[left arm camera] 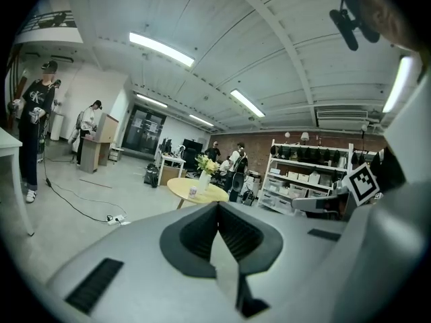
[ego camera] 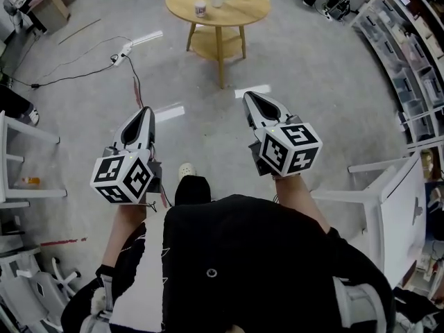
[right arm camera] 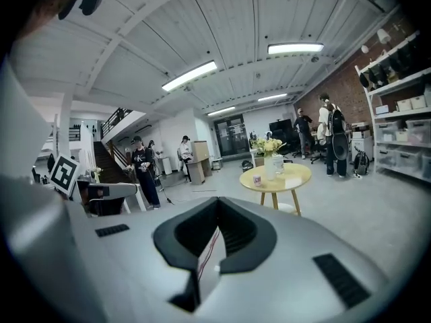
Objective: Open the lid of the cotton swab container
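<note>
Open grey floor (ego camera: 312, 82) is seen before the round table (ego camera: 243, 9) at upper centre; a small white container (ego camera: 200, 8) stands near its left edge, lid indistinct. The left claw (ego camera: 147, 109) and right claw (ego camera: 247, 94) are closed, empty.

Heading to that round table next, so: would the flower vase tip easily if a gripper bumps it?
Probably yes: the vase looks tall and narrow with flowers above, so likely top-heavy. It stands near the table's middle, so it may not fall off.
</note>
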Demonstrator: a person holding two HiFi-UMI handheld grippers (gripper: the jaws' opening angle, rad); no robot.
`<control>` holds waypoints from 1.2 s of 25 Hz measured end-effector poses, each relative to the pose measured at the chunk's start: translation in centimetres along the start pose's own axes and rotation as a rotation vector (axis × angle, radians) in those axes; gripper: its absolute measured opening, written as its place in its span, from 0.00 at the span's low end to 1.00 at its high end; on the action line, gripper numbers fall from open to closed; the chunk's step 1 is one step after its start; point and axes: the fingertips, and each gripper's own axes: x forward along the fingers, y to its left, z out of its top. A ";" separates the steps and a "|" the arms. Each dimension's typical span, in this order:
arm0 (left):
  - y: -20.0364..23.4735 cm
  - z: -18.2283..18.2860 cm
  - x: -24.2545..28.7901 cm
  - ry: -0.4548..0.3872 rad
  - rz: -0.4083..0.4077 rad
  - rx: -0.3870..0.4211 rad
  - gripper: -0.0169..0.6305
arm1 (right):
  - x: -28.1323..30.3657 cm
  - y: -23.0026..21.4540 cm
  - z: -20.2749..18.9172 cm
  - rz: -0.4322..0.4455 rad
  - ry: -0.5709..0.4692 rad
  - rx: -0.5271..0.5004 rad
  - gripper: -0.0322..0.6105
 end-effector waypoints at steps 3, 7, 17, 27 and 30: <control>1.1 1.0 1.8 -0.002 -0.012 0.006 0.04 | 2.1 0.1 0.6 0.005 -0.001 0.000 0.06; 2.9 1.8 4.7 0.019 -0.030 0.008 0.04 | 5.0 -0.5 1.4 -0.008 -0.008 0.023 0.06; 7.0 5.9 10.3 0.005 -0.094 0.020 0.04 | 11.2 -1.2 4.6 -0.046 -0.032 0.058 0.06; 9.8 9.2 15.6 0.007 -0.203 0.000 0.04 | 16.1 -1.1 7.0 -0.101 -0.065 0.072 0.06; 10.7 9.9 16.8 0.006 -0.221 0.015 0.04 | 17.5 -0.9 7.4 -0.111 -0.067 0.068 0.06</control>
